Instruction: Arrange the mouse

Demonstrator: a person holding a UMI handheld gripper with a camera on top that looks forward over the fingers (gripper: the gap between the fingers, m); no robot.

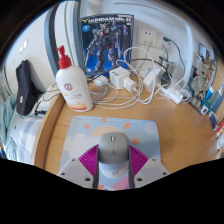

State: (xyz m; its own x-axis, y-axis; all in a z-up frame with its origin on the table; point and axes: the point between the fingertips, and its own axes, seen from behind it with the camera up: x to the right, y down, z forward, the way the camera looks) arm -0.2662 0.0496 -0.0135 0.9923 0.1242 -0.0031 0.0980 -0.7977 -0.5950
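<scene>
Right now the wooden desk (185,130) carries a grey mouse pad (85,128) near you, a lotion bottle (72,84) far left, cables (150,90) far right. Your gripper (113,170) looks closed on the mouse (113,148), both pads (88,160) pressing its sides; squeeze unevenly and it could twist out
</scene>
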